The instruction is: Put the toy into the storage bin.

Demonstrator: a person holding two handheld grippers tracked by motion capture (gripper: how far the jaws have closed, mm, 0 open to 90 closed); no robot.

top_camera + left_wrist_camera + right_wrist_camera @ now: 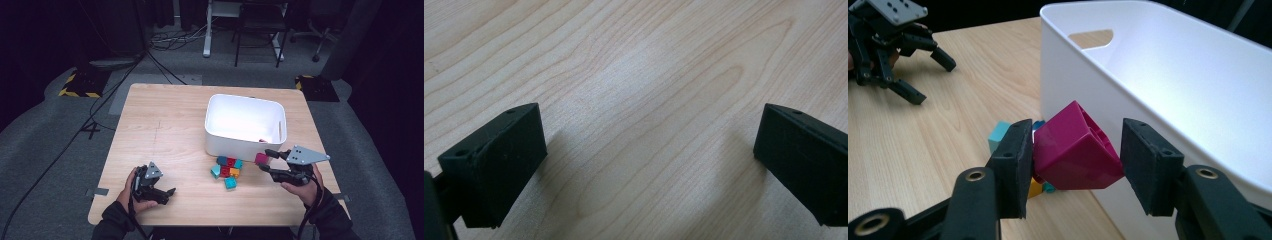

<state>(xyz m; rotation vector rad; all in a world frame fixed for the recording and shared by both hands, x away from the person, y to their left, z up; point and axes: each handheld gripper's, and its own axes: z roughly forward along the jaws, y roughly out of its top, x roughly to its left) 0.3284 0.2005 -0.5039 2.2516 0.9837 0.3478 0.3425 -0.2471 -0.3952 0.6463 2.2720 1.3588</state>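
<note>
- Near the white bin's (245, 125) near right corner, the right gripper (1075, 162) grips a magenta block (1075, 152) between its fingers, above the desk (165, 130)
- Left of it lies a pile of blocks (227, 170)
- At near left, the left gripper (649, 150) rests with fingers wide apart, holding nothing

A loose cluster of small toy blocks (227, 170) in red, teal and orange lies on the light wooden table (165, 130), just left of the fingers. Beyond the table, black cables (165, 65) trail across grey floor beside yellow-black hazard tape (80, 85).
</note>
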